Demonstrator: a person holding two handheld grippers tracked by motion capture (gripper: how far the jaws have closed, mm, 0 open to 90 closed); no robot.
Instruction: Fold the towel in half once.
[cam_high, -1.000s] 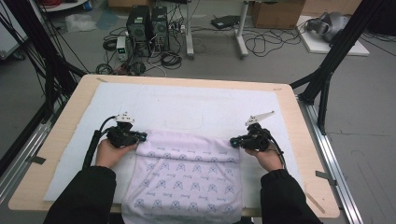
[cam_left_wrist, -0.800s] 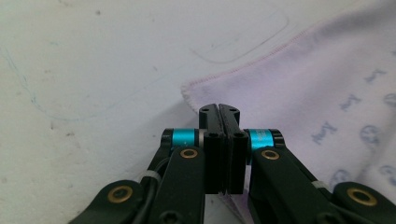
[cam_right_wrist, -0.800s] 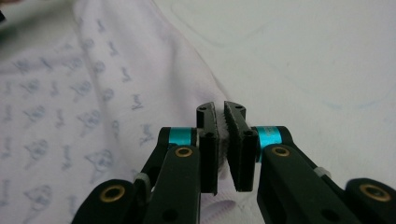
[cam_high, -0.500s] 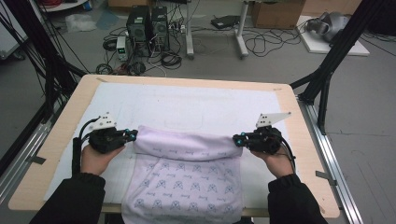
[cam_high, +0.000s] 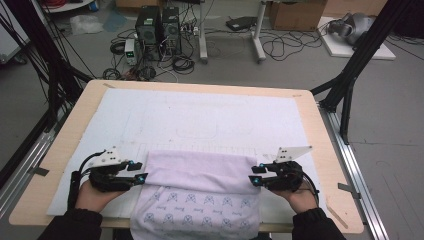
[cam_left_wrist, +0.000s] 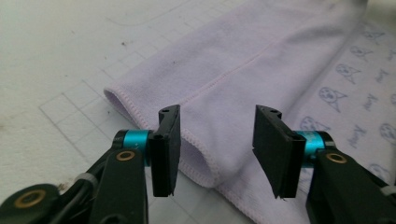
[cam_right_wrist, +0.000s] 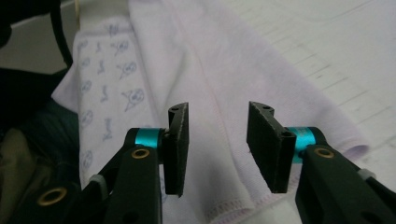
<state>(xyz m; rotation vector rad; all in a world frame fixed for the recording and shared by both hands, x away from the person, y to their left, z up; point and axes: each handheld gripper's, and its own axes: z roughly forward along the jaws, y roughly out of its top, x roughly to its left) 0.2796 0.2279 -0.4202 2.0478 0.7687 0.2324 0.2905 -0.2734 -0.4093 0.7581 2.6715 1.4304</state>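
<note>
At the folded towel's two ends, left hand-held gripper and right hand-held gripper, jaws spread, pointing inward.

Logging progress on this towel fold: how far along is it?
Done: the far edge of the lilac towel is folded over toward the person, plain side up. In hand: nothing; the left gripper and right gripper are open at the fold's ends. Left: the printed near part hangs over the table edge, unfolded.
</note>
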